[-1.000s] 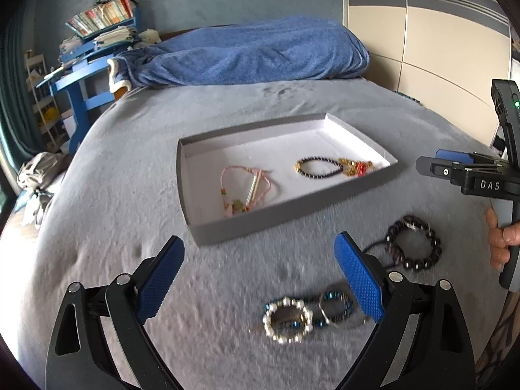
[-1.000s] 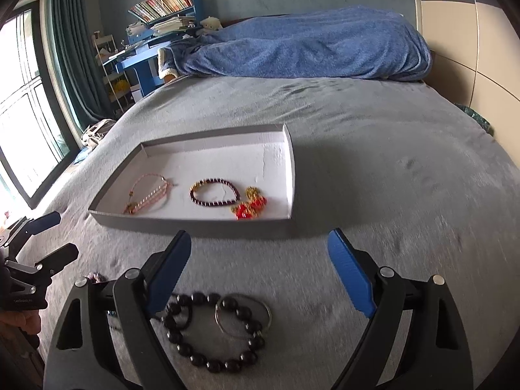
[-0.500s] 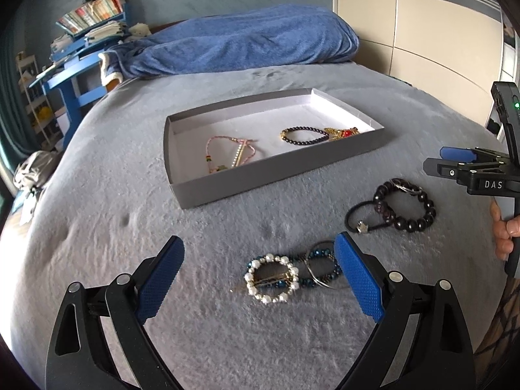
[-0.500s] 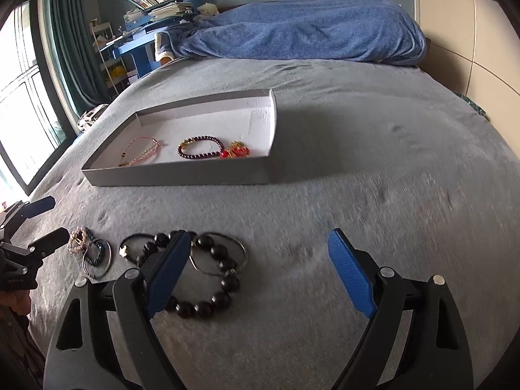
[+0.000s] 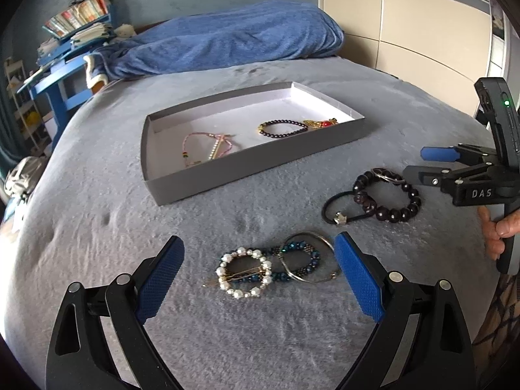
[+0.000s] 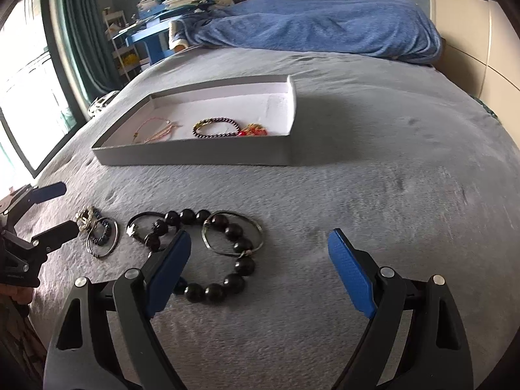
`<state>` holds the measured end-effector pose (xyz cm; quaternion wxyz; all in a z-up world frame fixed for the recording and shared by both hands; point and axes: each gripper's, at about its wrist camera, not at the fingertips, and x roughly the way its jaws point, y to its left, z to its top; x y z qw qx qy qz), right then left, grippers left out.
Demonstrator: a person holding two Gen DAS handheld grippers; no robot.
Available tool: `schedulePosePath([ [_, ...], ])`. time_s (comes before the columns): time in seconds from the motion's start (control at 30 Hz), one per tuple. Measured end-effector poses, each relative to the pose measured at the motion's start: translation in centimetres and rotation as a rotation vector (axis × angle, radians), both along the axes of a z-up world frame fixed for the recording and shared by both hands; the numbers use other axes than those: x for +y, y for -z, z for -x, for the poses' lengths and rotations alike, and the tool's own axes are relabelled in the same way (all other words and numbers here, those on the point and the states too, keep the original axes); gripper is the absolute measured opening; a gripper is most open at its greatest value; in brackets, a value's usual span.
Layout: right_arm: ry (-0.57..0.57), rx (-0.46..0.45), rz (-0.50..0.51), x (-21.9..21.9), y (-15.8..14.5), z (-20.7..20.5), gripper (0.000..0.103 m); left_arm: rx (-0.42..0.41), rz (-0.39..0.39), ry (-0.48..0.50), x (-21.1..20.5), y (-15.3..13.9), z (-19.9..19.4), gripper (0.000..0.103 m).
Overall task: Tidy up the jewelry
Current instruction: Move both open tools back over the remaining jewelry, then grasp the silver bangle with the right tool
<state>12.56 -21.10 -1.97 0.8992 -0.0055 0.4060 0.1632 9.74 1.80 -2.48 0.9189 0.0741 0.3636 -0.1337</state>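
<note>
A grey tray on the bed holds a pink cord bracelet and a dark bead bracelet with a red charm. Loose on the blanket lie a pearl bracelet, a blue bead bracelet, a black hair tie and a big dark bead bracelet overlapping a silver bangle. My left gripper stands open just before the pearl bracelet. My right gripper is open over the dark bead bracelet, holding nothing.
A rumpled blue blanket lies at the head of the bed. Blue shelves with books stand at the far left, a wardrobe to the right. A window with teal curtains is on the left. A person's hand grips the right handle.
Both grippers have sunk toward the blanket and drawn back from the tray. The loose bracelets now sit higher in each view, between the fingers. Both stay open.
</note>
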Motion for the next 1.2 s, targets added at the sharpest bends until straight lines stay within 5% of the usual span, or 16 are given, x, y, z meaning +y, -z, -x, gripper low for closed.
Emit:
schedulePosePath([
  [0.27, 0.006, 0.074, -0.076, 0.2, 1.3, -1.6, 0.084, 0.005, -0.015, 0.03, -1.1, 0.4, 0.0, 0.093],
  [0.47, -0.008, 0.109, -0.083, 0.9, 2.0, -2.4, 0.069, 0.006, -0.014, 0.036, -1.3, 0.4, 0.0, 0.093],
  [0.6, -0.025, 0.105, -0.085, 1.2, 2.0, -2.4, 0.048, -0.004, -0.003, 0.053, -2.3, -0.1, -0.3, 0.093],
  [1.2, 0.121, 0.059, -0.104, -3.5, 0.7, -2.4, 0.048, -0.022, -0.07, 0.175, -9.3, 0.4, -3.0, 0.092],
])
